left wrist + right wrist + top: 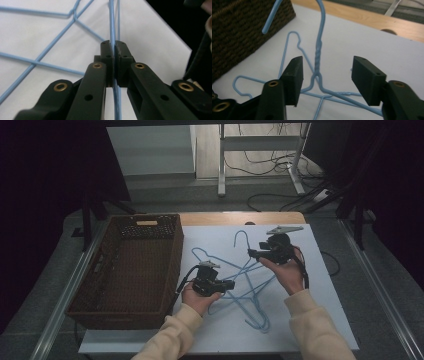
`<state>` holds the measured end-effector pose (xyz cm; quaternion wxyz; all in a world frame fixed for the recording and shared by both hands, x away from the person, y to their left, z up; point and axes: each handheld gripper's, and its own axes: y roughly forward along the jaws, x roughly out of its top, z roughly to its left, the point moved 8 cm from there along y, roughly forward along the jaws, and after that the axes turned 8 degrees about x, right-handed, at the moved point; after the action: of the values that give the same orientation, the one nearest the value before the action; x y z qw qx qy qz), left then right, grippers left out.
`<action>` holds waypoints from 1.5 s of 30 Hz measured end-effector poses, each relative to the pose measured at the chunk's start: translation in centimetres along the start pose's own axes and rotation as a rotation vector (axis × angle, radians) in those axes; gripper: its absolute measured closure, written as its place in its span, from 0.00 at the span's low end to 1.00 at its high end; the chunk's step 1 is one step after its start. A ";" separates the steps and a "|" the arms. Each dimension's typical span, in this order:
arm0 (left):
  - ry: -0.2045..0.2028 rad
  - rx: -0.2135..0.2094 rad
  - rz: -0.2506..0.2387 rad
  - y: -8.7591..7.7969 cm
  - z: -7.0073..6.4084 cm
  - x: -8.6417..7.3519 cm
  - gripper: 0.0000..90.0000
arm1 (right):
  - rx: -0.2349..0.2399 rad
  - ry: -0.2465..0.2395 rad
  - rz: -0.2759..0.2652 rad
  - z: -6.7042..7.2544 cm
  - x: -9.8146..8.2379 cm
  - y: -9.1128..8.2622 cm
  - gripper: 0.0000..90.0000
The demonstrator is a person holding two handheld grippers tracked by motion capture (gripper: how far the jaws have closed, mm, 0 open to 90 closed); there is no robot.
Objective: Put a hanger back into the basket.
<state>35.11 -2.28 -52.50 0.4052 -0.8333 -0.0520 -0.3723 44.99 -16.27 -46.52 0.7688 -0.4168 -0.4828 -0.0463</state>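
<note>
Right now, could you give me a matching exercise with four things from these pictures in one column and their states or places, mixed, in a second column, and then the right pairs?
Column one:
1. left gripper
2. right gripper
3. dark brown woven wicker basket
4. light blue wire hangers

Column two:
A. stands at the left edge of the white table
B. jaws apart, twisted hanger neck between them
C. lie crossed over one another on the white table
D. jaws closed on a thin blue wire

Right pairs: 1-D, 2-B, 3-A, 4-C
</note>
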 end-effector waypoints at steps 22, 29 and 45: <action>0.068 -0.030 -0.119 -4.7 -2.0 2.9 0.96 | -0.056 0.024 -0.143 -1.9 -4.4 -7.0 0.44; 0.092 -0.017 -0.153 -7.9 -1.9 3.6 0.96 | -0.043 0.003 -0.127 -1.5 -5.9 -7.6 0.43; 0.090 0.024 -0.219 -14.6 0.6 3.5 0.96 | -0.025 -0.004 -0.038 -1.4 -8.4 -6.8 0.39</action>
<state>32.33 7.17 -41.08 0.3739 -0.8003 -0.1291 -0.4506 38.28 -24.42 -49.25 0.7616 -0.4173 -0.4914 -0.0660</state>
